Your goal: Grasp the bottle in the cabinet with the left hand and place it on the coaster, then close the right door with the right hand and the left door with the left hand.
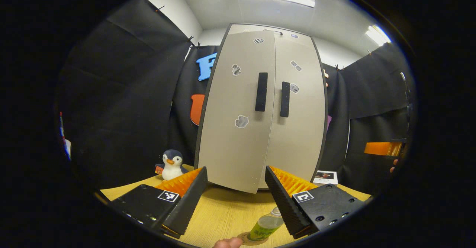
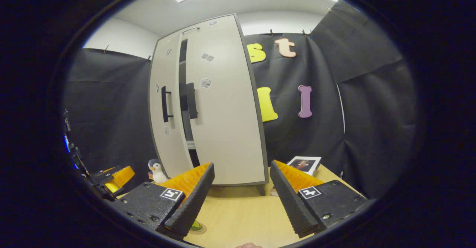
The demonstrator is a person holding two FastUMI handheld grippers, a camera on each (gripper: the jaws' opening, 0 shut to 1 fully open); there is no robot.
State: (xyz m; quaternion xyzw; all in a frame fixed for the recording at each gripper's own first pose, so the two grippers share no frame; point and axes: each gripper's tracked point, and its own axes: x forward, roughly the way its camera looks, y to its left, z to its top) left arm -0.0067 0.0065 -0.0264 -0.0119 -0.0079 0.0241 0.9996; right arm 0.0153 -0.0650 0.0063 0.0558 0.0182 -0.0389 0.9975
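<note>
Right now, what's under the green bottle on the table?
The bottle stands on a round coaster on the wooden table. Just the coaster's rim shows, with the rest covered by the bottle and the left gripper's finger.

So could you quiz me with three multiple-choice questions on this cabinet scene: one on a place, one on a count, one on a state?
1. Where does the bottle stand?
A. on the coaster
B. in the cabinet
C. beside the penguin

2. How many door handles show?
A. one
B. two
C. four

3. How are the left hand-held gripper's fingers?
A. shut on the bottle
B. apart, holding nothing
C. shut on a handle

Answers: 1 A, the bottle's base sits on the coaster. 2 B, one handle per door. 3 B, bare table shows between them.
</note>
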